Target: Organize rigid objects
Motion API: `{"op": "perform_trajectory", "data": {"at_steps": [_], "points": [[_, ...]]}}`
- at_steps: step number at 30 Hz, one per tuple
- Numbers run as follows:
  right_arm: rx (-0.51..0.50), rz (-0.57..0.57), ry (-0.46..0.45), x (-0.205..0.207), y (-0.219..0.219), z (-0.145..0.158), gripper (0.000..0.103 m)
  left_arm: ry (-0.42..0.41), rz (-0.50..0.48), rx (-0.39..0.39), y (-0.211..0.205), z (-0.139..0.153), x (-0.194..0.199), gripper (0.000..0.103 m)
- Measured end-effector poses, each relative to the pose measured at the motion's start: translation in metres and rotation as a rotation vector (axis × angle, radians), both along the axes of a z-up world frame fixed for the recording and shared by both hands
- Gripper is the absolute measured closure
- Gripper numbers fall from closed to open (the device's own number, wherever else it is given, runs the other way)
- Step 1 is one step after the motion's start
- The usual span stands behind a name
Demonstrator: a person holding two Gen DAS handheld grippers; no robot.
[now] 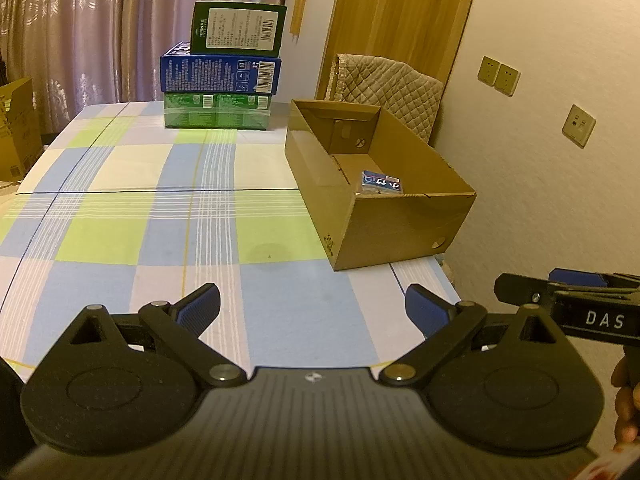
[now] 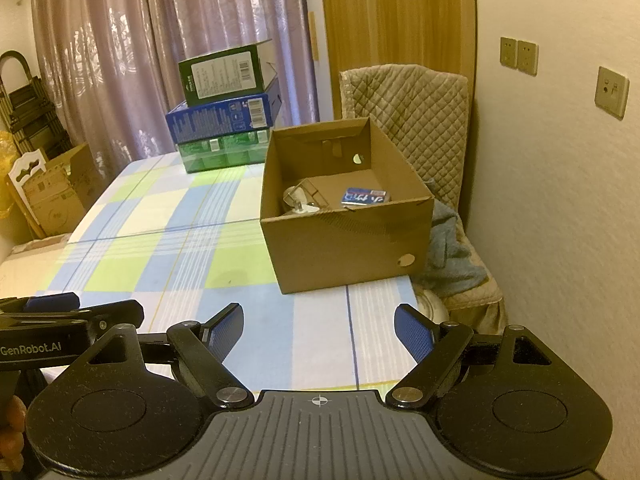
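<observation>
Both grippers hang low over the near edge of a checked table (image 1: 168, 208), side by side. The left gripper (image 1: 312, 306) has its jaws spread wide with nothing between them, and the right gripper (image 2: 319, 326) is the same, wide and bare. An open carton (image 2: 344, 240) sits on the table at about 1 o'clock from both grippers, against the table's right edge. Inside it a small blue packet (image 2: 365, 197) lies flat near the right wall, and at 9 o'clock from the packet rests a shiny metal item (image 2: 298, 200), too unclear to name. At 11 o'clock, on the far side of the table, stands a stack of three boxes: a green box (image 1: 217, 111) at the bottom, a blue box (image 1: 220, 74) on it, and a dark green box (image 1: 238, 28) on top.
</observation>
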State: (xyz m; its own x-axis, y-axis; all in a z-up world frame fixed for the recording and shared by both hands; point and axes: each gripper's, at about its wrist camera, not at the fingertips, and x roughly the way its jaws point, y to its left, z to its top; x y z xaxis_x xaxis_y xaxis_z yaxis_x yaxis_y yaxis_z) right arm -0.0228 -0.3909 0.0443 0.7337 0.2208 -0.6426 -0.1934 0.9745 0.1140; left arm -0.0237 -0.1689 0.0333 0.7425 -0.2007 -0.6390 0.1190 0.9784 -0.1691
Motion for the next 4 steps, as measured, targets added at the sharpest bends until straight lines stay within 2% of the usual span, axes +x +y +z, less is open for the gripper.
{"op": "perform_trajectory", "data": {"at_steps": [4], "points": [[0.0,0.0,0.0,0.0004,-0.0003,-0.0001,0.023,0.004,0.005,-0.015,0.0037,-0.0024,0.0012,0.005]]}}
